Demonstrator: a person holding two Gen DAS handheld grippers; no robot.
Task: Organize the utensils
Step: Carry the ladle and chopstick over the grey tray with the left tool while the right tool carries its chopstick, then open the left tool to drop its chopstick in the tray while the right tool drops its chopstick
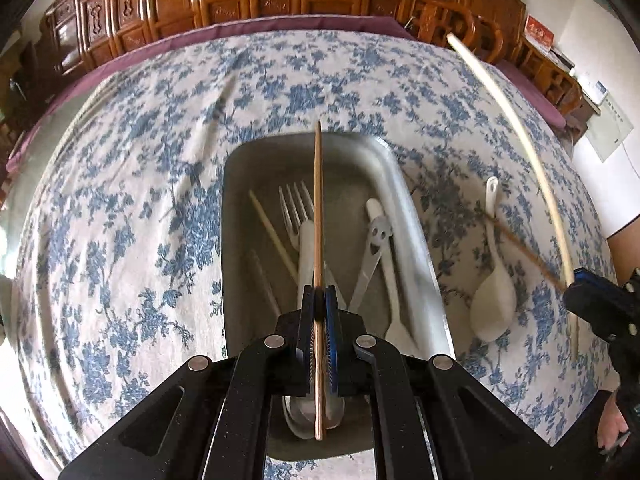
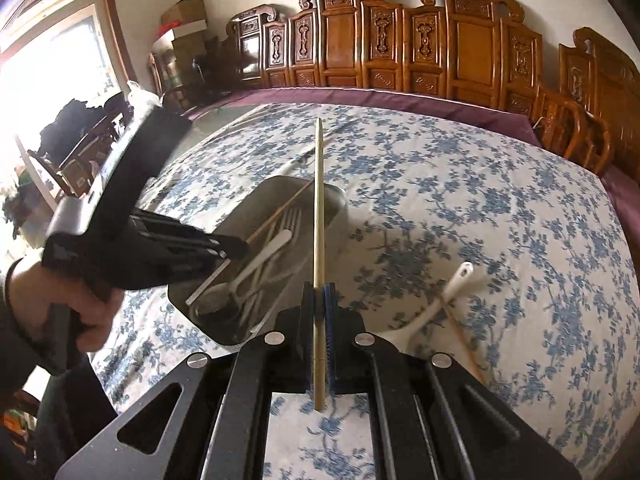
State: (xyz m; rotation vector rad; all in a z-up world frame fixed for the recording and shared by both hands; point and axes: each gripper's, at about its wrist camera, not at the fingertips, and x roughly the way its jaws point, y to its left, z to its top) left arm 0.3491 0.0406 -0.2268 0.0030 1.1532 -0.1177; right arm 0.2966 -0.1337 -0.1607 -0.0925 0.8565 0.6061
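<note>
My left gripper (image 1: 319,292) is shut on a brown chopstick (image 1: 318,208) and holds it above the metal tray (image 1: 236,208). The tray holds a white fork (image 1: 298,212), a pale chopstick (image 1: 272,232), a metal utensil with cut-outs (image 1: 374,248) and white spoons. My right gripper (image 2: 319,290) is shut on a pale chopstick (image 2: 319,200), right of the tray (image 2: 340,204); it shows at the right edge of the left wrist view (image 1: 576,280). A white spoon (image 1: 494,300) lies on the cloth right of the tray with a brown chopstick (image 1: 524,252) across it.
The table carries a blue floral cloth (image 1: 120,200) over a purple one. Carved wooden chairs (image 2: 400,40) line the far edge. The left gripper body and the hand holding it (image 2: 132,240) fill the left of the right wrist view.
</note>
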